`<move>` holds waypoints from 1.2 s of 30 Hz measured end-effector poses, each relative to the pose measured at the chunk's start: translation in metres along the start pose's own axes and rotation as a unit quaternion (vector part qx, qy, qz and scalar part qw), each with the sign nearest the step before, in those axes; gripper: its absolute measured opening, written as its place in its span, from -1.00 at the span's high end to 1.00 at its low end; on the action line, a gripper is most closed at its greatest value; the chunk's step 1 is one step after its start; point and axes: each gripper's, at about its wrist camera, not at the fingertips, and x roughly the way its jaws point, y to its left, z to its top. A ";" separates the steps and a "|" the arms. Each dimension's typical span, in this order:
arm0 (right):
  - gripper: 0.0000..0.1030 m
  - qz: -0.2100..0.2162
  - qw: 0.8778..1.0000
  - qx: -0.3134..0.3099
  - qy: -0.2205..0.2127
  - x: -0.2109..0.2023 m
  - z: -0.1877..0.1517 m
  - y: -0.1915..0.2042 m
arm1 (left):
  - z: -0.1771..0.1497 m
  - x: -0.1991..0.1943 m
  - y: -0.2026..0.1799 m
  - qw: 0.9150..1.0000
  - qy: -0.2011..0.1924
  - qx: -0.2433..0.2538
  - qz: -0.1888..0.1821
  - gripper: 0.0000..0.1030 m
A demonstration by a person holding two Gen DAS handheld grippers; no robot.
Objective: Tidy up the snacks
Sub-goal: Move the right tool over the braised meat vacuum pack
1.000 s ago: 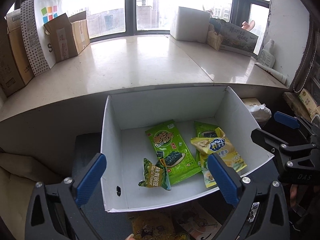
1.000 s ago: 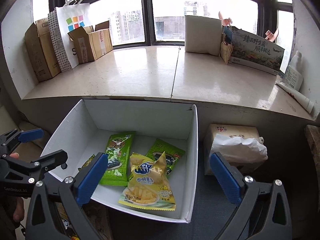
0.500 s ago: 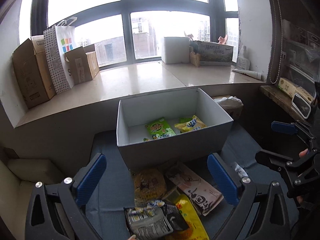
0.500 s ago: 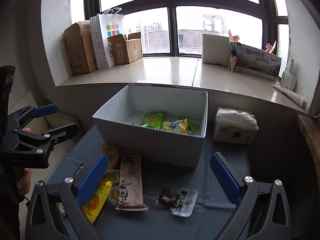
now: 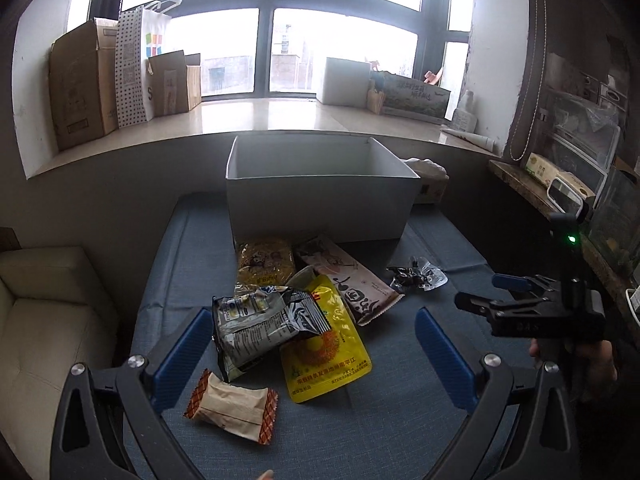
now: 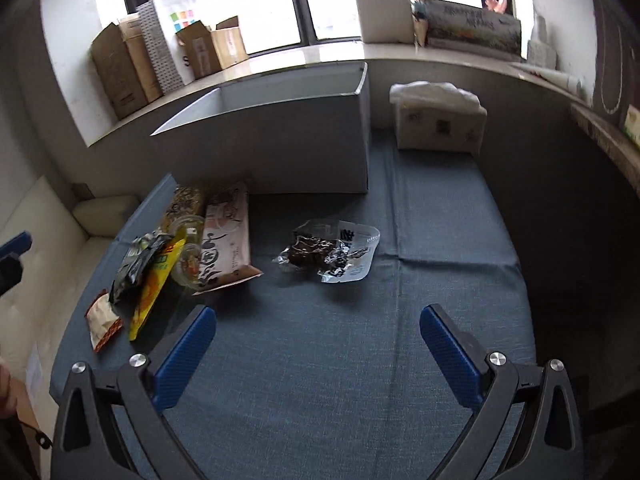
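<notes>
A white box (image 5: 320,206) (image 6: 280,140) stands at the back of the blue cloth. In front of it lies a pile of snacks: a silver-black bag (image 5: 260,326), a yellow pouch (image 5: 326,354), a pink-brown packet (image 5: 352,280) (image 6: 226,240), a yellow noodle pack (image 5: 264,260) and a small orange-edged cake (image 5: 232,404) (image 6: 102,320). A clear pack of dark snacks (image 5: 416,278) (image 6: 330,254) lies apart on the right. My left gripper (image 5: 312,354) hangs open just above the pile. My right gripper (image 6: 318,350) (image 5: 476,292) is open and empty, short of the clear pack.
A tissue box (image 6: 438,122) stands right of the white box. A cream sofa cushion (image 5: 52,304) borders the cloth on the left. Cardboard boxes (image 5: 80,88) and a paper bag (image 5: 140,64) line the window sill; a cluttered shelf (image 5: 560,184) runs along the right.
Both grippers have pulled back and down from over the white box. The box's inside has dropped from sight and the snack pile on the cloth now fills the views.
</notes>
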 end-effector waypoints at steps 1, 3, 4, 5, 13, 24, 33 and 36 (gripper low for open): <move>-1.00 0.008 1.000 0.013 0.003 0.009 0.004 -0.004 | 0.001 0.000 -0.001 1.000 -0.002 0.000 -0.003 -1.00; -1.00 -0.006 0.999 0.032 0.017 0.031 0.014 -0.009 | 0.001 0.000 -0.004 1.000 -0.001 0.000 -0.009 -1.00; -1.00 -0.010 0.999 0.039 0.023 0.041 0.019 -0.009 | 0.001 0.001 -0.004 1.000 0.000 0.001 -0.009 -1.00; -1.00 -0.014 0.999 0.043 0.028 0.051 0.024 -0.009 | 0.001 0.000 -0.005 1.000 0.000 0.002 -0.007 -1.00; -1.00 -0.042 0.995 0.040 0.075 0.113 0.050 0.009 | -0.005 0.001 0.006 1.000 0.006 -0.004 -0.006 -1.00; -0.83 -0.094 0.992 0.004 0.081 0.117 0.041 0.030 | -0.012 0.006 0.025 1.000 0.016 -0.018 0.007 -1.00; -0.52 -0.070 0.996 0.013 0.056 0.092 0.033 0.024 | -0.019 0.012 0.037 0.999 0.025 -0.026 0.019 -1.00; 0.10 -0.085 0.995 0.003 0.046 0.083 0.039 0.035 | -0.021 0.015 0.041 0.999 0.030 -0.027 0.024 -1.00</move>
